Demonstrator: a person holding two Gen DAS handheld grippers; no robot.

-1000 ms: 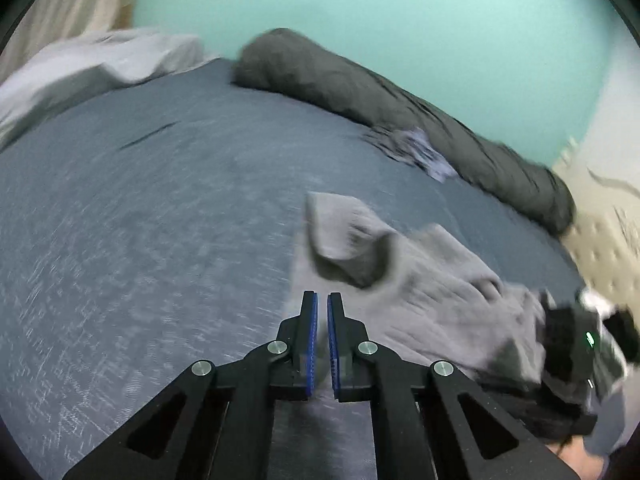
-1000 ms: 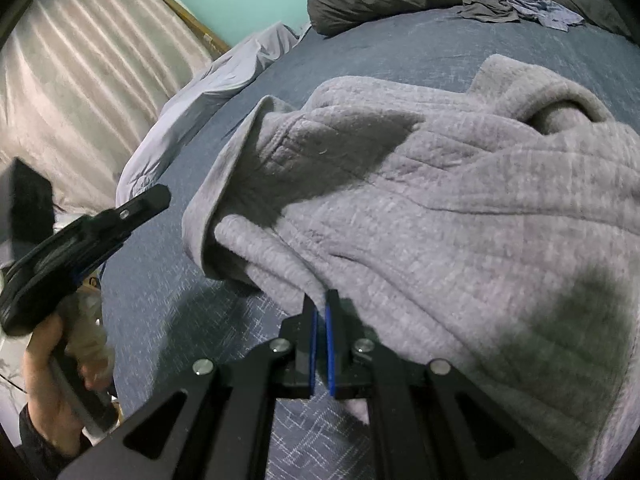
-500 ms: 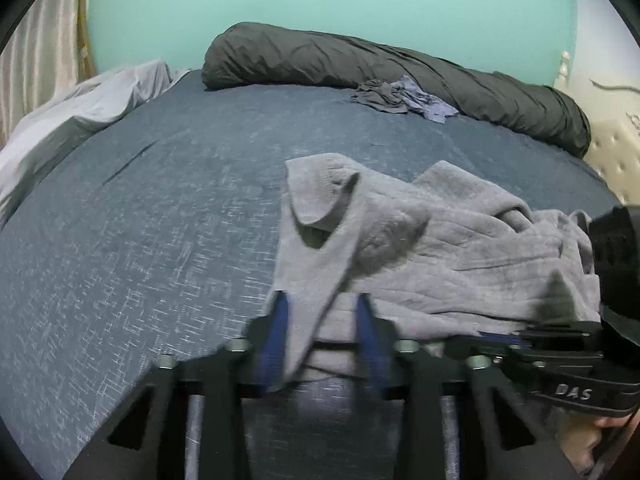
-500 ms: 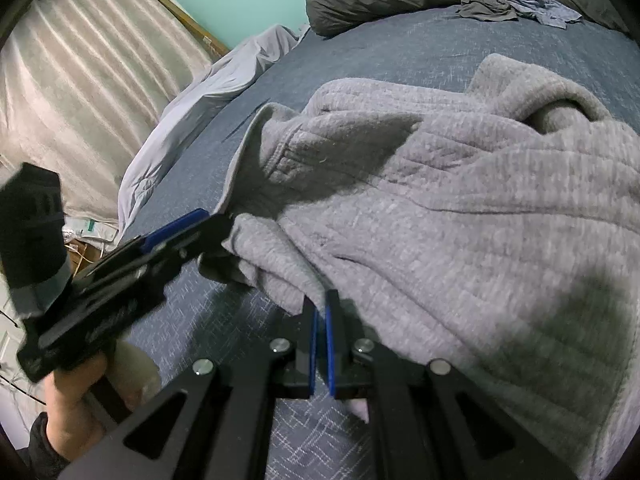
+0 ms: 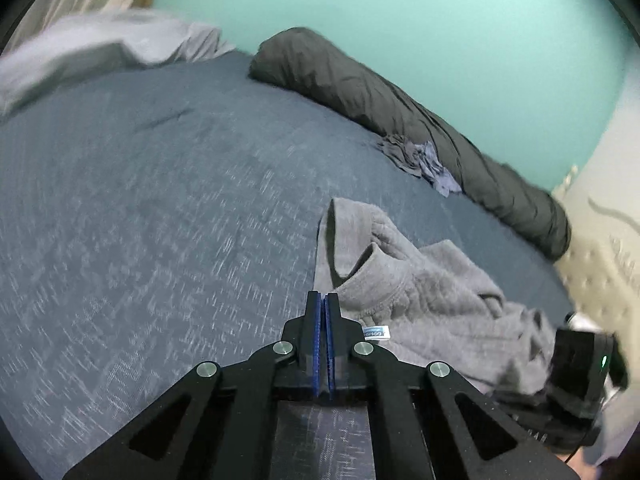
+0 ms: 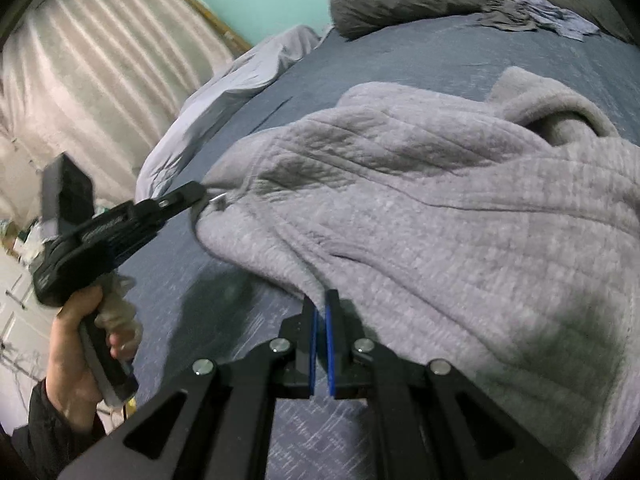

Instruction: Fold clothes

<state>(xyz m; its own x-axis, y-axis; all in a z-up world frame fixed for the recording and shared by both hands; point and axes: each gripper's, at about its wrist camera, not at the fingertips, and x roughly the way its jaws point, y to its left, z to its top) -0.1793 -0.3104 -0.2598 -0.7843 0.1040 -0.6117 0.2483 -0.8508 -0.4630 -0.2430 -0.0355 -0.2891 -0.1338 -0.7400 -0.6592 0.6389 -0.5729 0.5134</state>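
Both grippers had jaws clamped on the grey sweatshirt [image 6: 440,208] mid-frame on the bed [image 5: 160,220]: left gripper [image 6: 200,194] pinching its edge, right gripper [image 6: 321,300] its hem.

Bare bedsheet [image 5: 160,240] left of sweater [image 5: 420,292]

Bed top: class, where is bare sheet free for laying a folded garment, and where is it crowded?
Free: blue sheet between pale bedding, dark duvet roll and grey sweater. Crowded: the sweater's side and small crumpled clothes by the roll.
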